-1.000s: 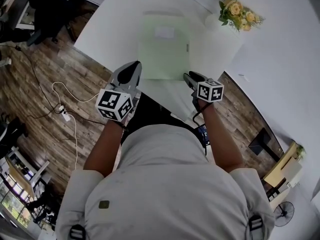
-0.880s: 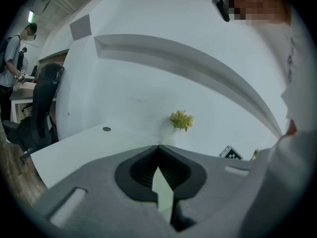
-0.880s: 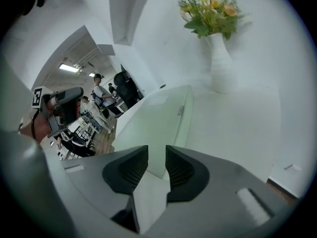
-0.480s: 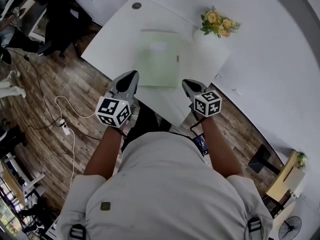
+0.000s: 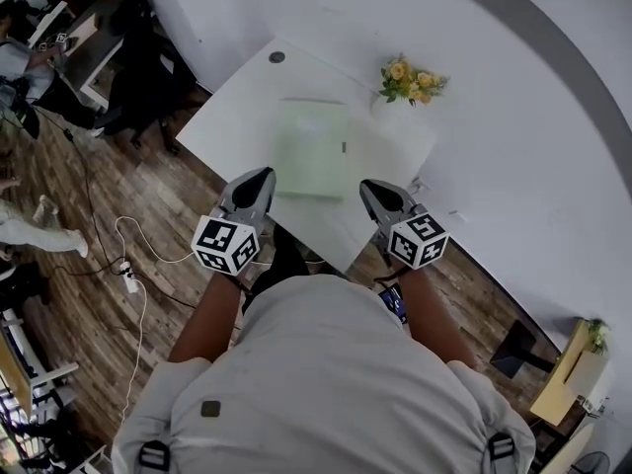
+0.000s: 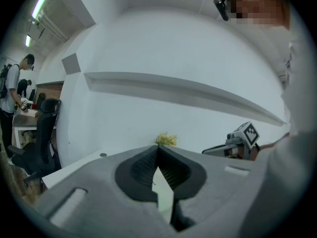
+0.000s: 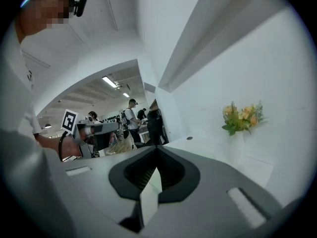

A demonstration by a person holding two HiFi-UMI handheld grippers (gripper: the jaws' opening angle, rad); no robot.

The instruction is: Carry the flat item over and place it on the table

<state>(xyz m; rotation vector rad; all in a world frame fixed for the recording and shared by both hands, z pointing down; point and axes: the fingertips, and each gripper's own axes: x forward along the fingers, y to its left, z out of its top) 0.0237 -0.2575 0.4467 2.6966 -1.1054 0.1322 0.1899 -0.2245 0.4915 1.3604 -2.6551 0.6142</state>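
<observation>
The flat item (image 5: 311,149), a pale green sheet-like piece, lies flat on the white worktop (image 5: 232,126) and nothing grips it. The left tongs (image 5: 260,177) are clenched tip to tip and empty, just off the item's near left corner. The right tongs (image 5: 369,188) are likewise clenched on nothing, just off its near right corner. Neither pair touches the item. A bunch of yellow flowers (image 5: 410,77) stands beyond the item's far right corner, and a small dark round cap (image 5: 276,57) sits in the worktop beyond its far left corner. Nothing lies between the item and either pair of tongs. Left of the item, past the worktop edge, is wooden floor (image 5: 89,196) with a white cable (image 5: 133,230) and a power strip (image 5: 127,279). Dark office chairs (image 5: 138,62) stand further off on the same side. Right of the item a white wall (image 5: 513,117) runs close by. The right gripper view shows bystanders (image 7: 130,114) in the room well behind the item. The flowers' container cannot be told apart from the white surfaces behind it. The worktop's near corner is cut off by the wearer's grey shirt (image 5: 326,373). In both gripper views the tongs' own bodies cover almost all of the item. Only a pale strip shows below the closed tips, and whether that is item or worktop cannot be settled.
</observation>
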